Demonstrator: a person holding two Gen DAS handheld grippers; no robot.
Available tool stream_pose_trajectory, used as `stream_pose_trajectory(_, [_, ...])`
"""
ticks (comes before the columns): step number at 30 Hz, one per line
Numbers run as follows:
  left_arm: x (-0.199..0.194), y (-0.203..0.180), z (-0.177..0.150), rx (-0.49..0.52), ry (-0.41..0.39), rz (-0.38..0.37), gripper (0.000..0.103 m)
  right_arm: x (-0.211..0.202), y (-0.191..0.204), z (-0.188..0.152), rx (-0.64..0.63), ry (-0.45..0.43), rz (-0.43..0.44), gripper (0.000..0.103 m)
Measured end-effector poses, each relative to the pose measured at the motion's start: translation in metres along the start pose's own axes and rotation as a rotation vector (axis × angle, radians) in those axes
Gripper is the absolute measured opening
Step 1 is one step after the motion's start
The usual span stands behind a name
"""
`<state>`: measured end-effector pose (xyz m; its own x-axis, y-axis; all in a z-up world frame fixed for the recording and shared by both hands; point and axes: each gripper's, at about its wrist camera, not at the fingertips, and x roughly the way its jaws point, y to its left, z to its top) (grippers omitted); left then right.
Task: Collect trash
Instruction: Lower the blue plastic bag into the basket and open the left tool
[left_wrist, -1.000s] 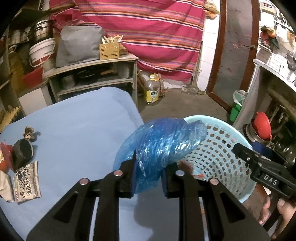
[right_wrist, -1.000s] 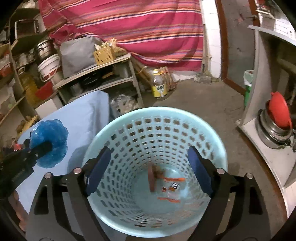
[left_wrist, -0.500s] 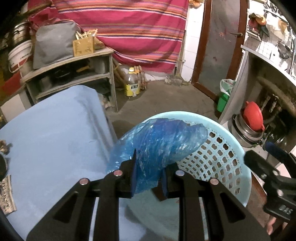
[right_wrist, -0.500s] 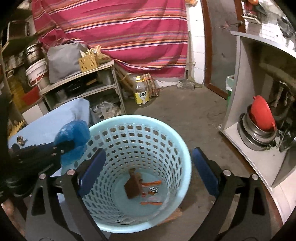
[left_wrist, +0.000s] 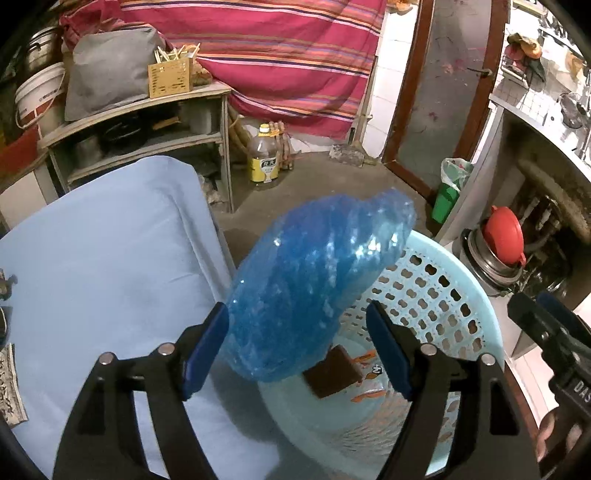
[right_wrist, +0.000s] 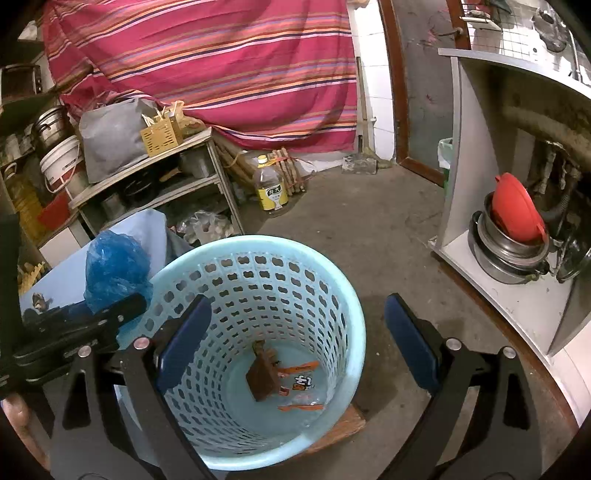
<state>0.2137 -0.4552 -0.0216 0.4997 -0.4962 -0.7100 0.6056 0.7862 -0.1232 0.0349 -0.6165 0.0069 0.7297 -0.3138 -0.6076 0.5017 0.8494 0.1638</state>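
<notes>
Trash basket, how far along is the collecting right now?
Done: the light blue perforated plastic basket already holds a brown wrapper and orange-printed packets. In hand: the left gripper has just been opening, and the crumpled blue plastic bag sits loose between its jaws above the rim. Left: a printed scrap remains on the blue cloth. The right gripper is open, empty.

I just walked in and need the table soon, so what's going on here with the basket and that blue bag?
A person is clearing trash with a hand-held tool in each hand. The left tool has just been opening its jaws around a crumpled blue plastic bag, which sits loose between them above the near rim of the light blue basket. A brown scrap and an orange-printed wrapper already lie at the bottom. The right tool is open and holds nothing, over the basket. More scraps wait on the blue-covered table.
</notes>
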Motion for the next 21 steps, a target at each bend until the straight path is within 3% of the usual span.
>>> stream_pose_trajectory(15, [-0.01,-0.007,-0.02,0.061,-0.003,-0.103,0.076,-0.004,0.002,0.004,0.006,-0.016,0.004,0.093])
stream_pose_trajectory(21, [-0.022,-0.003,-0.024,0.088,-0.023,-0.044,0.076,-0.006,0.002,0.004,0.012,-0.021,0.004,0.093])
